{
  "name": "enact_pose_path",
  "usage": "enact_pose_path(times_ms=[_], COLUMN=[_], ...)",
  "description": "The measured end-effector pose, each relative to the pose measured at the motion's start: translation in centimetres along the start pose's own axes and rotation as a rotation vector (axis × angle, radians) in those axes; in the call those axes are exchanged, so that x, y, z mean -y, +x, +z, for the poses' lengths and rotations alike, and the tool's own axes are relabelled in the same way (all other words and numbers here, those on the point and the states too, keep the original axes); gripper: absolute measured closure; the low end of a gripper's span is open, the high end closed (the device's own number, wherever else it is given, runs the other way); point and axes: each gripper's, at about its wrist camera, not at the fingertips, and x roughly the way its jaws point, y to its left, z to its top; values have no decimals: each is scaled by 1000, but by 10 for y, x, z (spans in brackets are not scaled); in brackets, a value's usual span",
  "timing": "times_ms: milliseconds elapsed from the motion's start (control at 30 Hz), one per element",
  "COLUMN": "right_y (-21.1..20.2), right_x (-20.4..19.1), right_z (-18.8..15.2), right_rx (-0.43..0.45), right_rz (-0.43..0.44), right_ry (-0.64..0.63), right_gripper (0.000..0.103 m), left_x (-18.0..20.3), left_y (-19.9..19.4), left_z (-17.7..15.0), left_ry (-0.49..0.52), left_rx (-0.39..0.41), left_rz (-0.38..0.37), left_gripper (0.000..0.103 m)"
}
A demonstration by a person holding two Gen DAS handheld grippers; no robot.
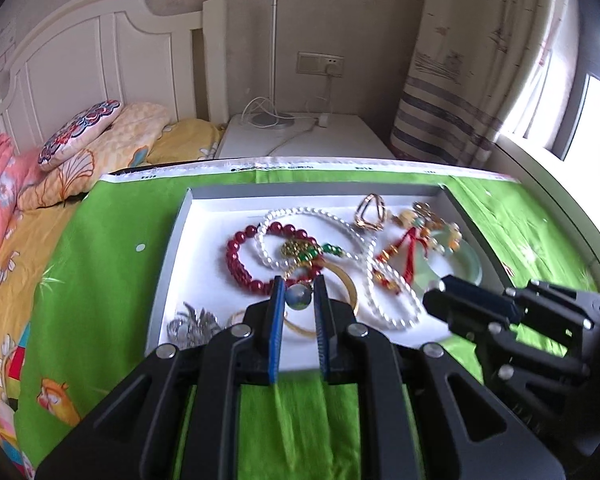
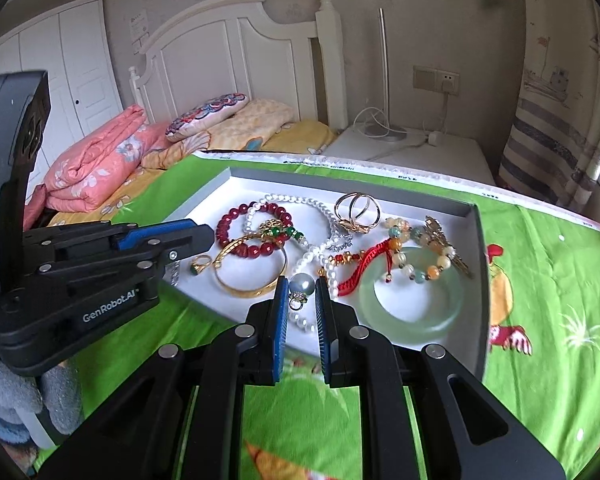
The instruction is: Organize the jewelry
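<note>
Grey-walled and white-floored, the shallow tray (image 2: 476, 248) sits on a green printed cloth (image 2: 540, 280) spread over the tabletop, and nearly all the jewelry lies heaped inside it. A dark red bead bracelet (image 2: 236, 224) lies toward the tray's far left corner, with a strand of small white pearls (image 2: 300, 200) looping across it and down toward the near edge. A plain gold bangle (image 2: 252, 284) rests by the near left edge, a small gold ring with a green stone (image 2: 200, 263) just beside it. A rose-gold crossed ring (image 2: 356, 208) stands toward the far edge. By the right wall lies a pale green, translucent jade bangle (image 2: 412, 304), with a red knotted cord (image 2: 360, 268) and a bracelet of mixed pastel beads (image 2: 420, 264) draped over it.

Each hand's tongs are nearly closed on a small round bead. The right tongs (image 2: 302, 292) pinch a grey pearl (image 2: 302, 283) with a tiny gold loop hanging under it, held over the tray's near edge. The left tongs (image 1: 298, 298) pinch a grey-blue bead (image 1: 299, 296), held above the near left part of the tray, in front of the gold bangle. A silver, leaf-like piece (image 1: 192, 322) lies at the tray's near left corner.
</note>
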Motion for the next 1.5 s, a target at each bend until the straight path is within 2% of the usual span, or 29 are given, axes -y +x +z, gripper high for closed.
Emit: enact_pose_path(times_ms=[100,167,233,300,333,400,433,500,600,700,867,933,1167,1500], right_y=[11,14,16,13,9,-1,-8,-19,-38,-50,-53,-47,-42,-39], right_x=[-2,-2,0,4,6,12,16,20,20,15,7,8,14,12], right_z=[3,2,2,0,-1,-3,-4,-7,-14,-23,-41,-42,-44,-43], right_rx=[-15,-12,-14,-15,-10,13,25,45,79,98,106,75,56,46], right_rz=[-2,-5,-13,-24,-27,-45,-52,-61,-114,-170,-233,-239,-257,-267], right_ry=[-3,-4,2,13,19,47,67,93,114,129,122,127,155,151], right_gripper=[90,88,88,86,83,65,61,46,27,16,16,16,16,16], left_x=[1,4,5,4,3,0,-2,-5,-8,-9,-12,-15,-11,-6], left_y=[9,13,13,9,5,-3,-9,-20,-34,-47,-52,-51,-50,-51], left_z=[4,5,5,4,3,0,-2,-8,-16,-27,-43,-48,-50,-53], left_ry=[-6,-9,-19,-33,-37,-45,-52,-62,-61,-65,-60,-67,-39,-20], left_rx=[-5,-5,8,35,47,70,91,122,137,163,177,178,171,172], left_rz=[-12,-20,-13,-2,2,35,56,86,122,137,158,152,119,113], left_gripper=[88,77,43,33,30,16,13,2,2,2,2,2,2,2])
